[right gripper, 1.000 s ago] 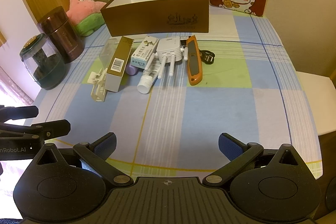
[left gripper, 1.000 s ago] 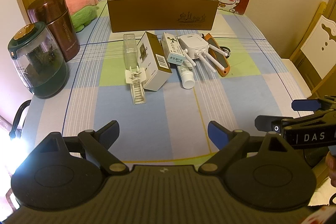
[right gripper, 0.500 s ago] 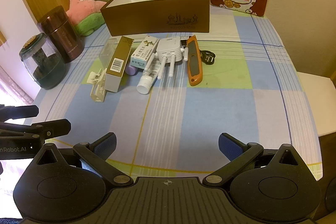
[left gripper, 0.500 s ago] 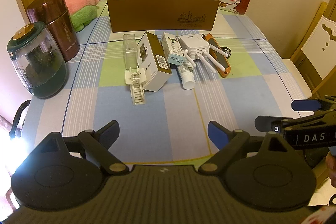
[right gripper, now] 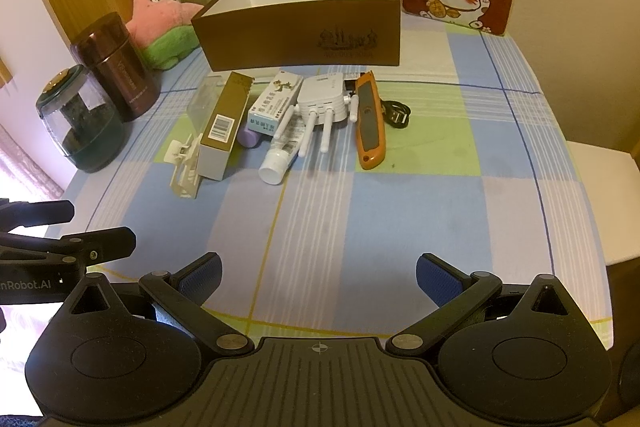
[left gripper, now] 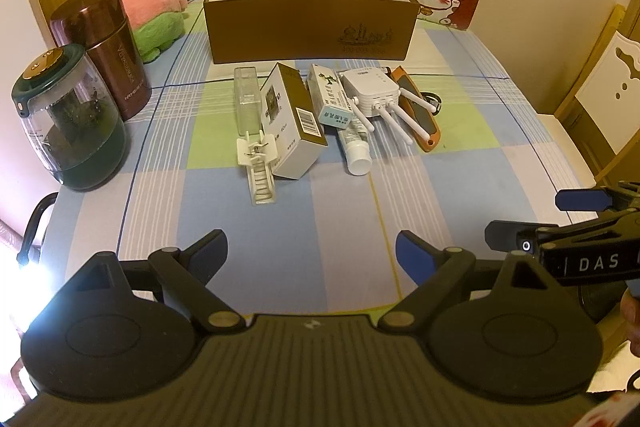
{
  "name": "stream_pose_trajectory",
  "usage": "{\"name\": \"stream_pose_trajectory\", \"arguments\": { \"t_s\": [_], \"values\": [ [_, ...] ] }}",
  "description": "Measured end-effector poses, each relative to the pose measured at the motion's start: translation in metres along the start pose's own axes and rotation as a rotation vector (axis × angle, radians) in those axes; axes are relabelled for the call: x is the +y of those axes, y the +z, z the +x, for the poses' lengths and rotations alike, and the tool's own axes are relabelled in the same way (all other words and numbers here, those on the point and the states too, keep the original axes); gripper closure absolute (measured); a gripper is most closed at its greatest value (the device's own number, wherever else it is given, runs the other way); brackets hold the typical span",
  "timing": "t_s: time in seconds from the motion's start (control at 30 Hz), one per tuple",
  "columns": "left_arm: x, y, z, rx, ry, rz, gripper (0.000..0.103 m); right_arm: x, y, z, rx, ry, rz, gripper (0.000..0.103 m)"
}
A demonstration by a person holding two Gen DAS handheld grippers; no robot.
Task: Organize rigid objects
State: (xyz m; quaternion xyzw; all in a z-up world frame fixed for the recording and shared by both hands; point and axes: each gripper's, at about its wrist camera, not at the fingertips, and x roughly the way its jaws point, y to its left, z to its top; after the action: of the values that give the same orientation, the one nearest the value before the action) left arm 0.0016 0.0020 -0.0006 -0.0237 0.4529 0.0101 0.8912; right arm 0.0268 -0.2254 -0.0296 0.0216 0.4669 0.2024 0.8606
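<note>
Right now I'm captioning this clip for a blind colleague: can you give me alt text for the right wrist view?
An open right hand-held gripper hovers over a checked tablecloth, empty. Beyond it lies a row of small items: a tall carton, a tube, a white router and an orange utility knife, before an open brown box. The left hand-held gripper shows at the left edge.

The left gripper (left gripper: 311,254) is hovering with its jaws spread wide, holding nothing. The right gripper (right gripper: 319,274) is hovering level at its 3 o'clock, jaws likewise wide apart and holding nothing.
</note>
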Motion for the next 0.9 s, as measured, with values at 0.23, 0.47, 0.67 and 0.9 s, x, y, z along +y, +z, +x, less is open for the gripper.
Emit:
{"name": "stream_pose_trajectory", "arguments": {
  "t_s": [0.23, 0.47, 0.67, 0.9],
  "values": [
    [-0.001, 0.000, 0.000, 0.001, 0.000, 0.001, 0.014, -0.001, 0.002, 0.002, 0.002, -0.001, 0.000, 0.002],
    [-0.001, 0.000, 0.000, 0.001, 0.001, 0.001, 0.014, -0.001, 0.002, 0.001, 0.002, -0.001, 0.000, 0.002],
    [-0.001, 0.001, 0.000, 0.002, 0.004, -0.001, 0.014, -0.004, 0.008, 0.008, 0.008, 0.005, -0.006, 0.002],
    [-0.001, 0.004, 0.004, 0.006, 0.014, -0.009, 0.014, -0.010, 0.012, 0.012, 0.010, 0.019, -0.016, 0.002]
  ]
}}
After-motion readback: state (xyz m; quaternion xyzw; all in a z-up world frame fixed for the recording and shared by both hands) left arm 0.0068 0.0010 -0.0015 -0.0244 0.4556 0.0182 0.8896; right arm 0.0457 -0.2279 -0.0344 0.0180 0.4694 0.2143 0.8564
